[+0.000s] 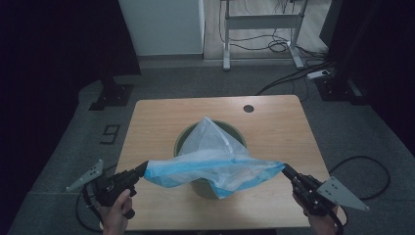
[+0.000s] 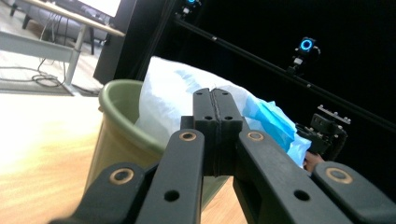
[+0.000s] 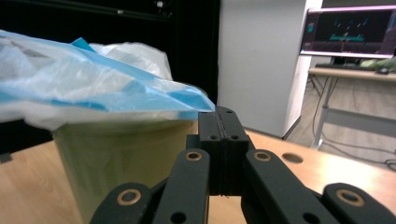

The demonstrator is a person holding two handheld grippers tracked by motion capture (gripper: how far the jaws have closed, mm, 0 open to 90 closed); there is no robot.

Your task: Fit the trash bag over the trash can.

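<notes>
A see-through white and blue plastic bag (image 1: 215, 164) hangs stretched over a green bin (image 1: 188, 142) in the middle of the wooden table (image 1: 161, 117). My left gripper (image 1: 142, 169) is shut on the bag's left edge, near the table's front left. My right gripper (image 1: 285, 169) is shut on the bag's right edge, at the front right. In the left gripper view the jaws (image 2: 217, 100) are pressed together in front of the bag (image 2: 173, 93) and the bin's rim (image 2: 116, 100). In the right gripper view the closed jaws (image 3: 219, 119) pinch a blue corner of the bag (image 3: 93, 84) above the bin (image 3: 116, 154).
A round cable hole (image 1: 248, 108) sits in the table's far right part. Behind the table stand a white cabinet (image 1: 161, 27) and a desk frame (image 1: 259, 22), with cables (image 1: 293, 73) on the floor. A monitor (image 3: 350, 30) glows on another desk.
</notes>
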